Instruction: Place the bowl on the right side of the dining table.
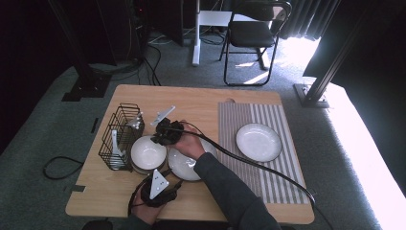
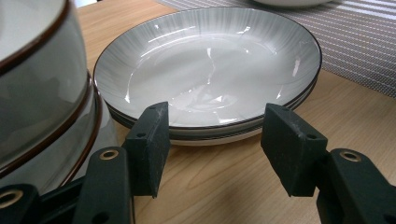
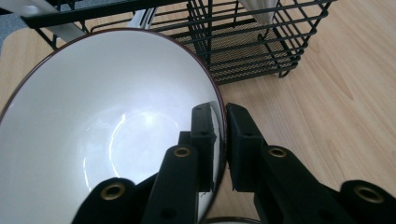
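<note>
A white bowl with a dark rim (image 1: pixel 147 152) tops a stack of bowls (image 2: pixel 37 93) left of centre on the wooden table. My right gripper (image 1: pixel 163 137) is shut on that bowl's rim: in the right gripper view one pad sits inside the bowl (image 3: pixel 107 130) and the other outside, with the gripper (image 3: pixel 223 135) pinching the wall between them. A stack of shallow grey-white plates (image 2: pixel 210 70) lies just right of the bowls (image 1: pixel 184 166). My left gripper (image 2: pixel 215 140) stands open in front of the plates' near rim, its pads apart and touching nothing (image 1: pixel 167 178).
A black wire basket (image 1: pixel 119 136) holding white utensils stands left of the bowls, close behind them in the right gripper view (image 3: pixel 252 42). A striped placemat (image 1: pixel 268 177) on the right carries one plate (image 1: pixel 258 142). A black chair stands beyond the table.
</note>
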